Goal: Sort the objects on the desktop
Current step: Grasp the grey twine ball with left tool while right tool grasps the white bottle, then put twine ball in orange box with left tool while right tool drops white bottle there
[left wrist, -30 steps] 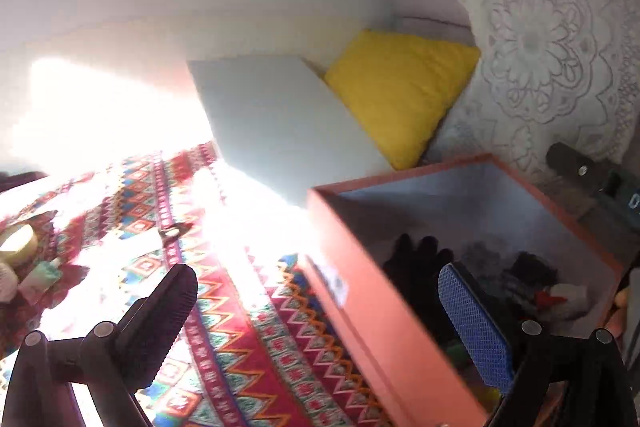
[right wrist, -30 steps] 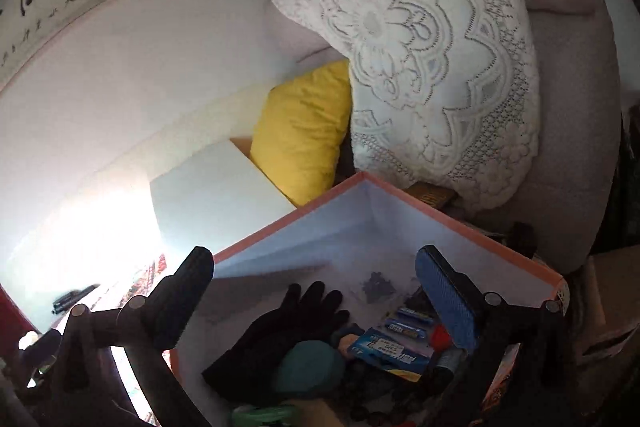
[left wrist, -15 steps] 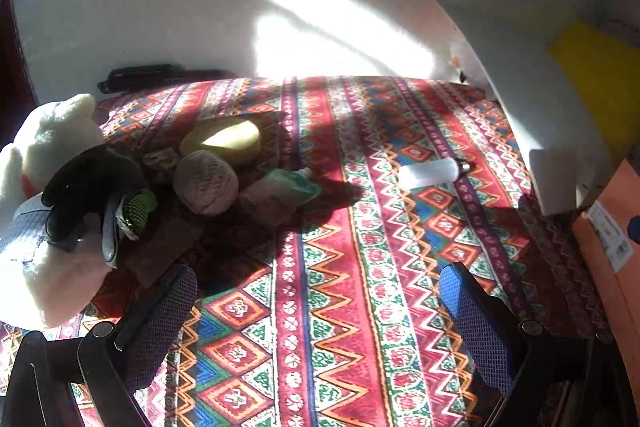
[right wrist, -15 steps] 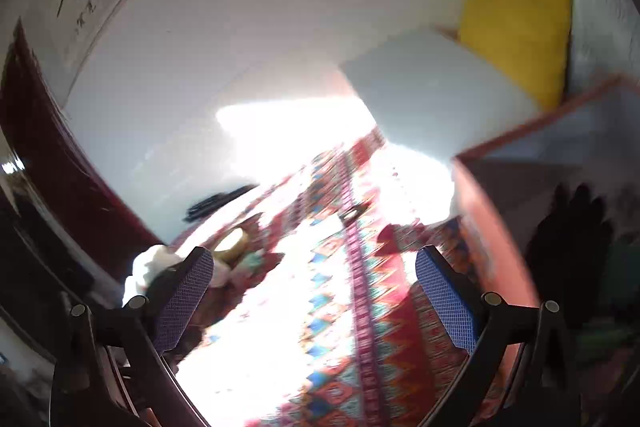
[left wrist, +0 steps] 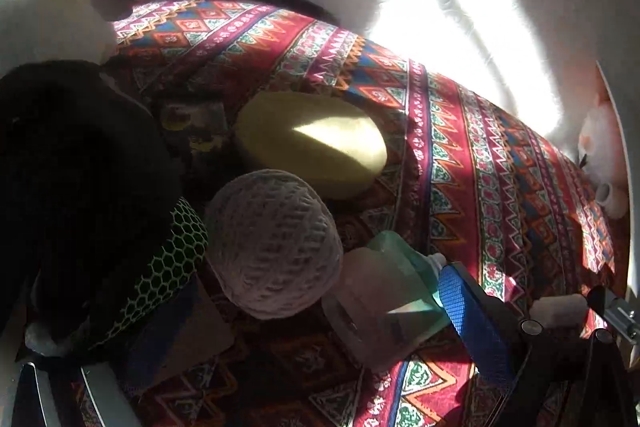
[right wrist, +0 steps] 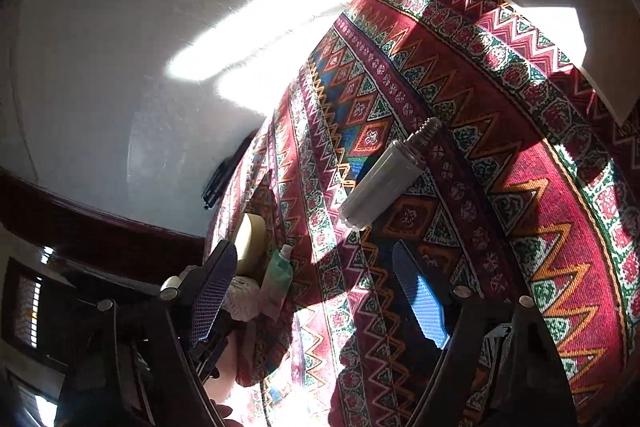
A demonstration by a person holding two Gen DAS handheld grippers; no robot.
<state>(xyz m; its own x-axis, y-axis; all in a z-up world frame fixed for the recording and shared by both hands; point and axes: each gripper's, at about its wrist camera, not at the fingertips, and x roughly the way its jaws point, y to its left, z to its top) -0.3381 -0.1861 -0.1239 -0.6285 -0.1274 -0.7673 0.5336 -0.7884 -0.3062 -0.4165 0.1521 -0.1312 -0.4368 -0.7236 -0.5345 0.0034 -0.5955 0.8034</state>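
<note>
While both claws hang over the patterned cloth [right wrist: 460,131] on the counter, the right claw [right wrist: 316,291] is spread with its jaws closing and nothing between them; the small clear bottle [right wrist: 384,179] lies on its side just ahead of it, bare threaded neck pointing away. That bottle looks light, hard and smooth, so I would guess it rolls easily and is best pinched across the middle of its body. The left claw [left wrist: 280,343] shows only one blue pad [left wrist: 468,311] clearly, the other lost in shadow low on the left, so I cannot tell how wide it stands. Between its fingers sit a ball of yarn [left wrist: 276,243], soft and yielding, and a green tube [left wrist: 396,291] touching the blue pad. A yellow tape roll [left wrist: 312,143] lies just beyond, stiff enough to grip by its rim.
</note>
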